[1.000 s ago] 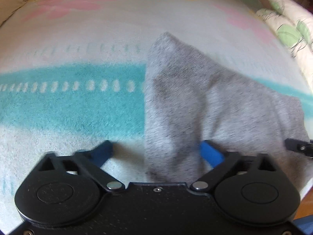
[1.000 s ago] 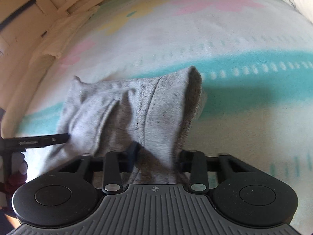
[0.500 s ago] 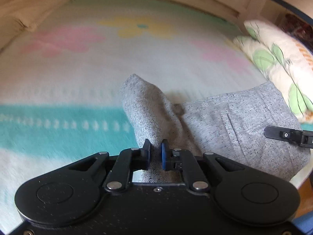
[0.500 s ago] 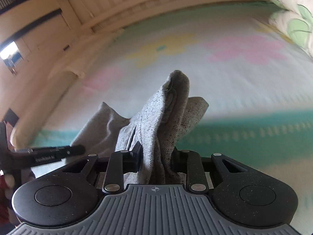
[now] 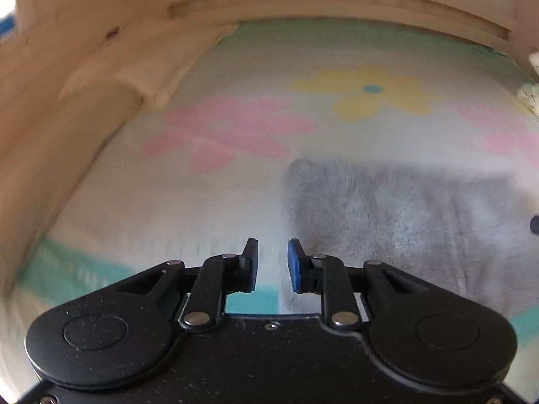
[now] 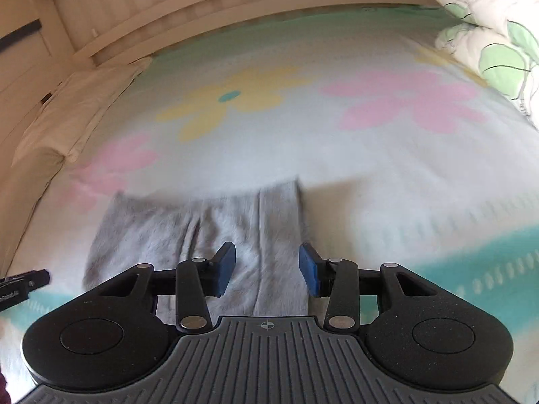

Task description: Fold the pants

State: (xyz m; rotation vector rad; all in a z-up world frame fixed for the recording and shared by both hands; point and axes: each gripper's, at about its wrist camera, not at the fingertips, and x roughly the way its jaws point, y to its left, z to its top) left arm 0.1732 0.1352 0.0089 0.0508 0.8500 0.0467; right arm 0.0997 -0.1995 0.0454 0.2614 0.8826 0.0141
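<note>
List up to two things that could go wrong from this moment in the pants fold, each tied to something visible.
1. Both jaws are open, so the grey pants lie unheld; the folded layers might spring apart.
2. The right hand-held gripper hangs just over the cloth and could snag it; the left hand-held gripper sits beside the edge.

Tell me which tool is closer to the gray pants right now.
Right. The right tool hangs open directly over the gray pants; the left tool, also open, sits just off their left edge over the blanket.

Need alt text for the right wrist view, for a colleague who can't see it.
The right gripper hangs open over folded grey pants lying flat on a flowered blanket. A leaf-print pillow sits at the far right.
</note>
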